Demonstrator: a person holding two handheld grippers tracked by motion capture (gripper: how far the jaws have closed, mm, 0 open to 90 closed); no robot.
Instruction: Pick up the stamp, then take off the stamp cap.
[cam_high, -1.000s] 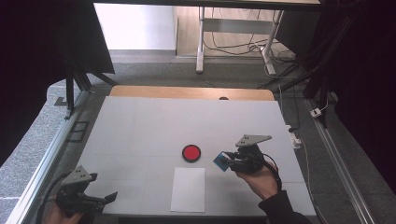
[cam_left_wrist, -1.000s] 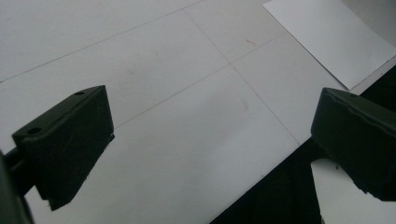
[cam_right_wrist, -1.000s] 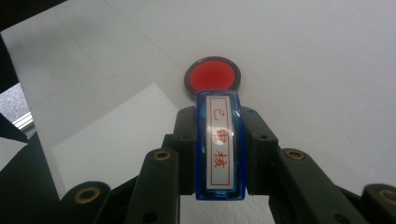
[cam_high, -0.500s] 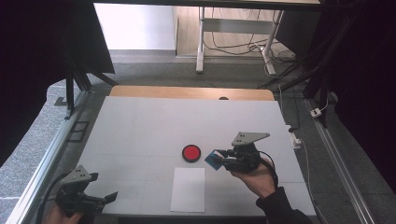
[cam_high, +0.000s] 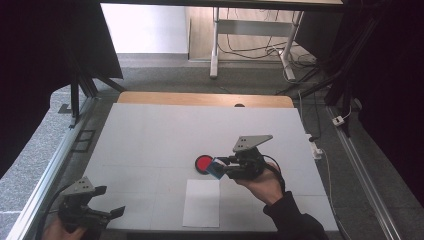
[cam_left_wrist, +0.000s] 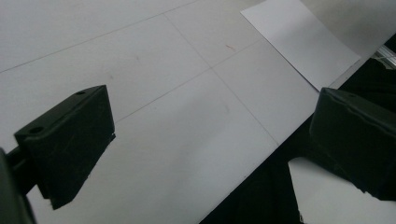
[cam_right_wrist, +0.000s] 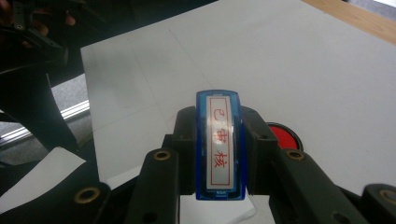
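- A white table (cam_high: 150, 135) with thin grid lines stands on grey carpet, a strip of bare wood along its far edge and a tangle of cables under a desk frame beyond.
- The right gripper (cam_high: 223, 168) is held above the table near its middle, the person's hand (cam_high: 262, 182) and dark sleeve coming in from the near edge.
- Its jaws are clamped on a blue stamp (cam_right_wrist: 219, 144); in the right gripper view the pads press both flat sides, and the stamp's white label with red characters faces the camera.
- Just beyond that gripper's tips, on the side away from the hand, lies a round red ink pad (cam_high: 203, 162) in a black case; in the right gripper view it peeks out beside the right jaw (cam_right_wrist: 282, 136).
- Just below the stamp in the high view, towards the near edge, lies a white sheet of paper (cam_high: 202, 202), flat on the table.
- The left gripper (cam_high: 116, 212) sits low at the near left corner, well apart from the stamp.
- Its jaws stand wide apart with nothing between them; in the left gripper view bare table shows in the gap, and the paper's corner (cam_left_wrist: 303, 42) lies far ahead of them.
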